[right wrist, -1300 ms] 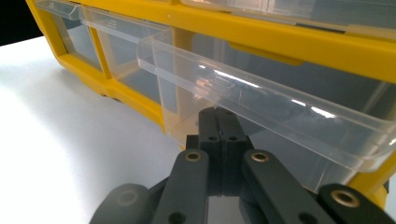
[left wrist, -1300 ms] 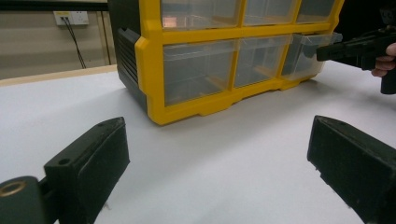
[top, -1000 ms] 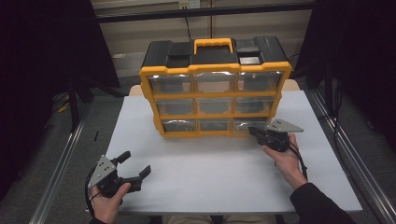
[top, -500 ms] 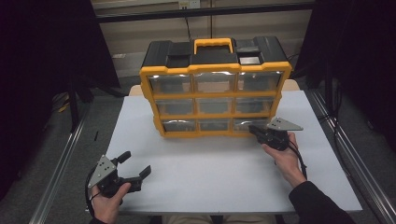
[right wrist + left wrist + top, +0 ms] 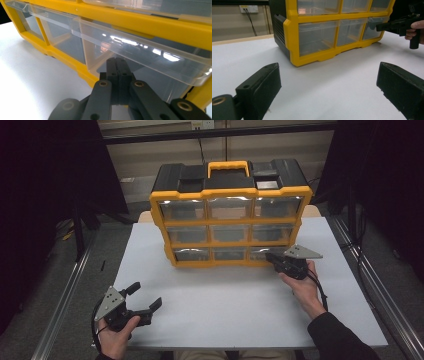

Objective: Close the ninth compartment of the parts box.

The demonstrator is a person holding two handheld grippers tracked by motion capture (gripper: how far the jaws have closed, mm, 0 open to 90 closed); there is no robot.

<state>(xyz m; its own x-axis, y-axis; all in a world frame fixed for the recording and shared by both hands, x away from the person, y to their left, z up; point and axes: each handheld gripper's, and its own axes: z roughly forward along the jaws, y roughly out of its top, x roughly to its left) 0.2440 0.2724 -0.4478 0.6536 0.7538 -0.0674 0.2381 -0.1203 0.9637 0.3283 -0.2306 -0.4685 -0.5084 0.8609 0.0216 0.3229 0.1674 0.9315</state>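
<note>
While the right gripper (image 5: 117, 65), jaws clenched empty, noses the bottom-right clear plastic drawer (image 5: 140, 57) of the yellow 9-drawer organiser (image 5: 230, 227), that light, slippery drawer likely pulls best by its lip; left gripper (image 5: 145, 297) rests released.

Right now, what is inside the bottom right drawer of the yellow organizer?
The clear bottom right drawer looks empty where its front shows. The shut right claw covers its lower middle, and reflections blur the rest.

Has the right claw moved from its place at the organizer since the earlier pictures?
No. The right claw is at the organizer's bottom right drawer, same as before.
</note>
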